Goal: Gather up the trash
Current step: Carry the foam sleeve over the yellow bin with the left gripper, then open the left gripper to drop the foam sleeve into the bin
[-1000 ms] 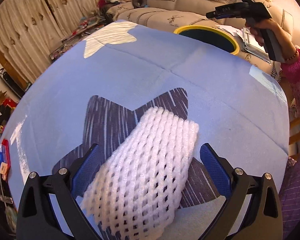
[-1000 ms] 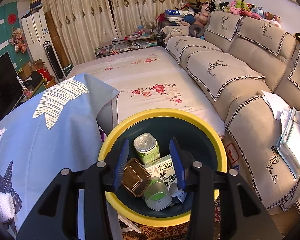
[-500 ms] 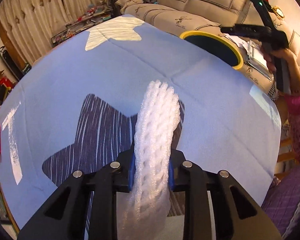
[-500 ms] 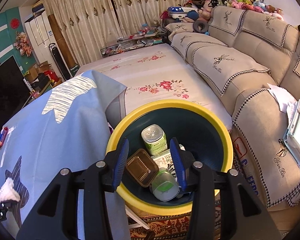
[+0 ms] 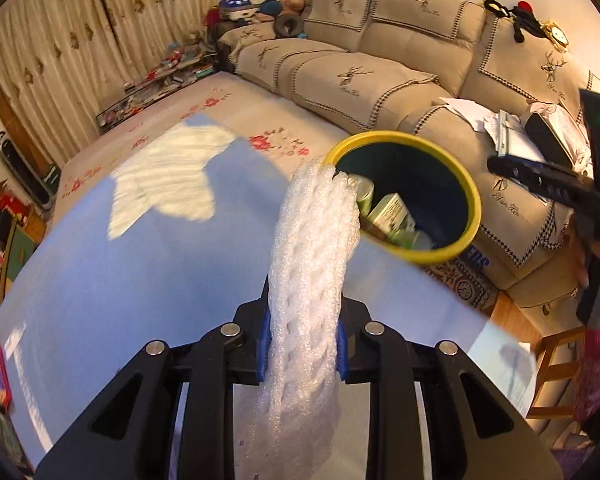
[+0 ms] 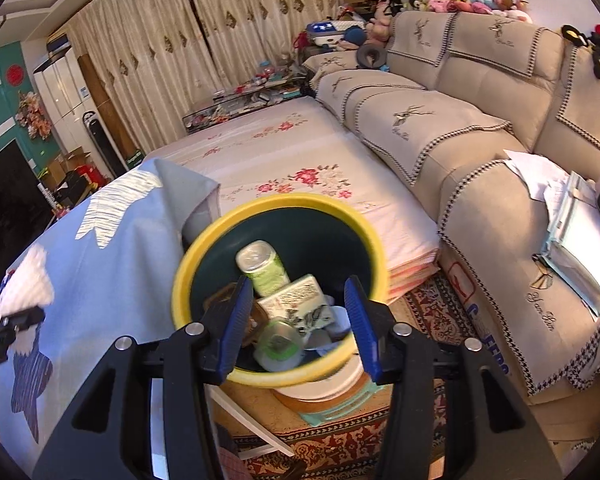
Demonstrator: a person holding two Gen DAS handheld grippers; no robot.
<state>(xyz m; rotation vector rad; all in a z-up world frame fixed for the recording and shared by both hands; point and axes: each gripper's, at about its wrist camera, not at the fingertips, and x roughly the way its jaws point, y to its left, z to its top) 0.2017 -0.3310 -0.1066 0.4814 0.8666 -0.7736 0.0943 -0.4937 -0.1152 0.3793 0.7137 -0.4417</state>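
Note:
My left gripper (image 5: 302,344) is shut on a white foam net sleeve (image 5: 312,248), squeezed flat and held upright above the blue tablecloth (image 5: 140,272). The sleeve's top overlaps the near rim of the yellow-rimmed dark bin (image 5: 474,216). My right gripper (image 6: 296,320) hovers over that bin (image 6: 228,228); its jaws are opening and nothing is between them. Inside the bin lie a green can (image 6: 264,268), a printed carton (image 6: 300,304) and a clear lidded cup (image 6: 280,344). The right wrist view catches the foam sleeve (image 6: 24,284) at far left.
A beige sofa (image 6: 480,128) runs along the right, with papers (image 6: 572,220) on its near seat. A floral-sheeted mattress (image 6: 300,160) lies behind the bin. A patterned rug (image 6: 432,300) covers the floor beside it. A person's hand (image 5: 588,256) holds the right gripper.
The left jaws closed on the foam sleeve, lifted it off the table and carried it toward the bin. The right gripper shifted over the bin and its jaws widened a little.

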